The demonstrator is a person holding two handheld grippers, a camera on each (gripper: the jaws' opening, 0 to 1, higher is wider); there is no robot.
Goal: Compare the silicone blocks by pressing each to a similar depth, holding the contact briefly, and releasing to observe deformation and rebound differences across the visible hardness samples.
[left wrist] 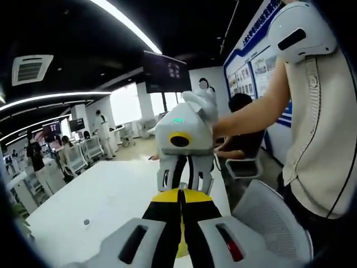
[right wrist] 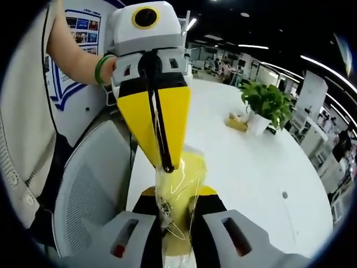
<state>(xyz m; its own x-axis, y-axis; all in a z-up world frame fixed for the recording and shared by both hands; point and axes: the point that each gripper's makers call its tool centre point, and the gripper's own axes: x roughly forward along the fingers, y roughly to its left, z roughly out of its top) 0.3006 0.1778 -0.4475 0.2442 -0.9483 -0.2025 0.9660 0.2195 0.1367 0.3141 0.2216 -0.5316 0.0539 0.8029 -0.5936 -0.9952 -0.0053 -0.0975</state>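
A soft yellow piece wrapped in crinkled clear film [right wrist: 187, 173] hangs above the white table [right wrist: 251, 162], held between both grippers. In the right gripper view my right gripper [right wrist: 175, 215] is shut on its lower end, with film bunched between the jaws. My left gripper [right wrist: 167, 165] reaches in from above, its yellow jaws closed to a thin line and pinching the upper end. In the left gripper view my left gripper [left wrist: 179, 194] is shut, tip to tip with the right gripper [left wrist: 183, 177], which faces the camera. I cannot tell whether the yellow piece is a silicone block.
A person stands at the table's edge, a gloved hand [left wrist: 203, 103] on the right gripper. A grey mesh chair [right wrist: 83, 195] sits below. A potted plant [right wrist: 268, 103] and a small yellow item [right wrist: 237, 121] stand farther along the table. More people and desks are across the office.
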